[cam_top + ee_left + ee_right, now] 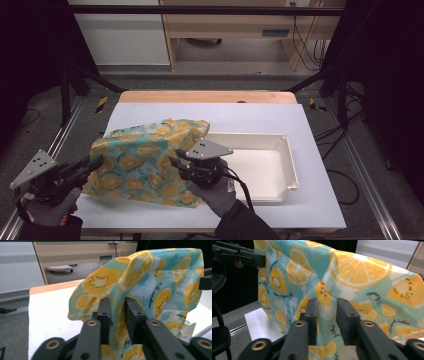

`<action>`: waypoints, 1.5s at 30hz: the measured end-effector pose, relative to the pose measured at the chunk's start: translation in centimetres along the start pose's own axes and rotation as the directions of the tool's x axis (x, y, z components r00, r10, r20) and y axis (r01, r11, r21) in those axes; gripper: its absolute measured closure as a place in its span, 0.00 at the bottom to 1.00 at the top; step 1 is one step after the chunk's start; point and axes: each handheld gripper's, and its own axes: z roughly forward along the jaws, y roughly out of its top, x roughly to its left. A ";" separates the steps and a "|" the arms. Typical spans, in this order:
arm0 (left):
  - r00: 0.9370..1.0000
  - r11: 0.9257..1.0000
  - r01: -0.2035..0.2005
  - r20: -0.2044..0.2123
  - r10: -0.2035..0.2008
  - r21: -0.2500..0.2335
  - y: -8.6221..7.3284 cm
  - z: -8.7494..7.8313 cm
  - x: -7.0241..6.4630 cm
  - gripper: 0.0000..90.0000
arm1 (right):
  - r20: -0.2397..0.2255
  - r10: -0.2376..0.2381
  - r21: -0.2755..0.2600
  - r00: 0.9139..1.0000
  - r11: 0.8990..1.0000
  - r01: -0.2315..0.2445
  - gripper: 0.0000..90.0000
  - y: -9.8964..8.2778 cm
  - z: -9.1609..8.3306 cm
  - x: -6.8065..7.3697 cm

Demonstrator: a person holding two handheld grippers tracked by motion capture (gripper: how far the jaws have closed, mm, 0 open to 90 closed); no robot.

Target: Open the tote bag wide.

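Teal cloth (145, 162) printed with orange and lemon slices is held up off the white mat (310, 200), its far end draped over the near-left corner of the white tray (280, 170). Taking that tray as the landmark, the cloth hangs to its left, stretched between the two grippers. The left gripper (97, 162) is well left of the tray, at the cloth's left edge; in the left gripper view its black jaws stand narrow with a fold of the fabric (150, 282) pinched between them (117, 315). The right gripper (175, 162) is just beside the tray's near-left corner, held in a grey-gloved hand (217, 192), and it grips the cloth's right part; in the right gripper view its jaws are drawn close with the printed fabric (362, 272) caught between them (326, 315). Each gripper carries a grey three-cornered plate on top. Beyond the tray's far side a strip of the wooden table (207, 96) shows past the mat. The tray's inside, right of the cloth, is bare white.
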 end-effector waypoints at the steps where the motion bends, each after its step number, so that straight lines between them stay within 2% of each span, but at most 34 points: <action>1: 1.000 1.000 0.000 0.003 0.000 0.002 0.0 0.0 0.0 0.86 | 0.002 0.000 0.001 1.000 1.000 0.000 0.84 0.0 0.1 0.0; 7: 1.000 1.000 0.000 0.006 0.000 0.002 0.0 -0.2 0.0 0.95 | 0.006 0.009 -0.002 1.000 1.000 -0.009 0.99 0.2 0.2 -0.2; 19: 1.000 1.000 0.005 0.015 -0.005 -0.026 0.0 -1.4 -0.2 0.99 | -0.049 -0.011 -0.034 0.999 0.999 0.009 1.00 0.7 -0.8 0.6; 26: 1.000 1.000 -0.011 0.014 0.011 -0.022 -0.3 -1.8 -0.7 0.99 | -0.076 -0.026 -0.035 0.997 0.999 0.024 1.00 0.4 -1.2 1.3; 39: 1.000 1.000 -0.006 0.019 0.006 0.012 -1.4 -1.4 -0.6 1.00 | -0.104 -0.018 0.047 0.994 0.999 0.023 1.00 -1.3 0.7 1.6; 45: 1.000 1.000 -0.004 0.023 0.003 0.029 -1.9 -0.9 -0.7 1.00 | -0.099 -0.011 0.075 0.995 0.997 0.018 1.00 -2.3 1.4 1.5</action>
